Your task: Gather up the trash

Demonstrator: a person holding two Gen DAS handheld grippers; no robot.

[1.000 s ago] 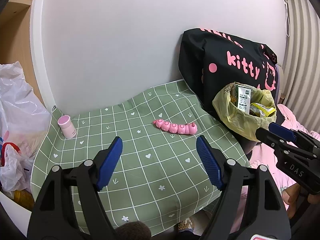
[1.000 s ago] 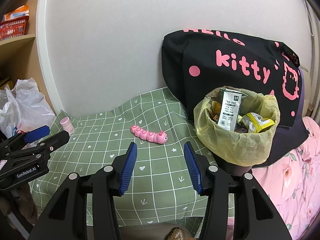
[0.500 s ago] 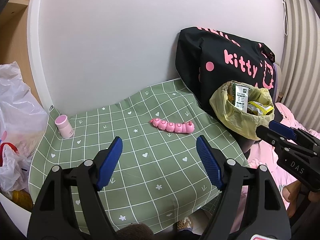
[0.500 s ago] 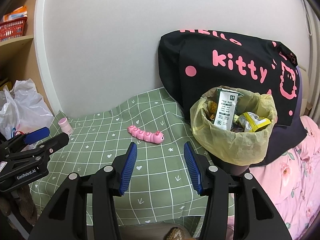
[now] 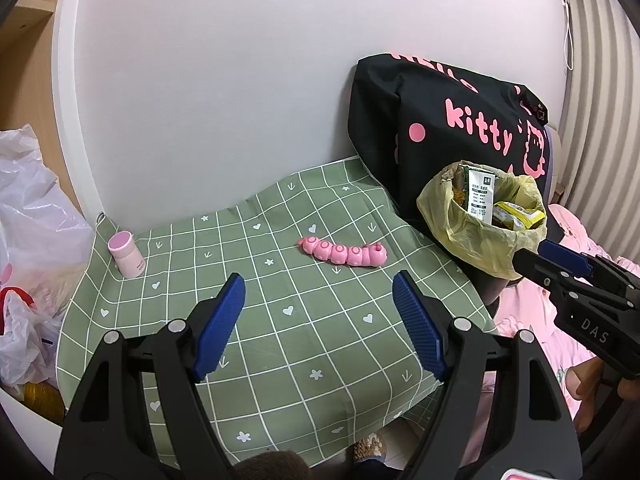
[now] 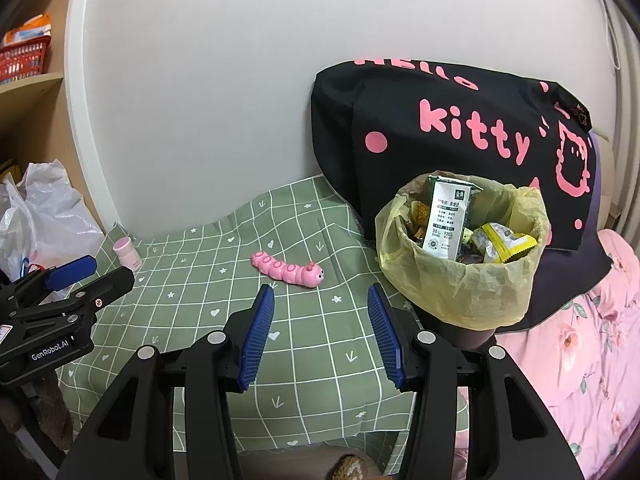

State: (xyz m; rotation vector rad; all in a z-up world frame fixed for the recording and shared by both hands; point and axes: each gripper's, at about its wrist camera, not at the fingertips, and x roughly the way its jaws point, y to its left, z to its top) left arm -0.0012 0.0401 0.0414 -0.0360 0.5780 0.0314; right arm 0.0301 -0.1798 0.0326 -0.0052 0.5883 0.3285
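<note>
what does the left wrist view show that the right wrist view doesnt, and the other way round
Only the left wrist view: a striped curtain at the right edge. Only the right wrist view: a red basket on a wooden shelf. Both show the green checked cloth, the pink caterpillar toy, the small pink bottle, the yellow-lined trash bin, and both open, empty tools: left, right.

Trash bin (image 6: 472, 330) body being hidden almost wholly by yellow liner (image 6: 460, 280). Print on milk carton (image 6: 448, 216) being rendered too small to read. White plastic bag (image 5: 28, 216) being cut off by left edge. Lower part of black Hello Kitty bag (image 6: 440, 120) being covered by bin. Right gripper (image 5: 568, 268) being cropped at right edge in left wrist view.
</note>
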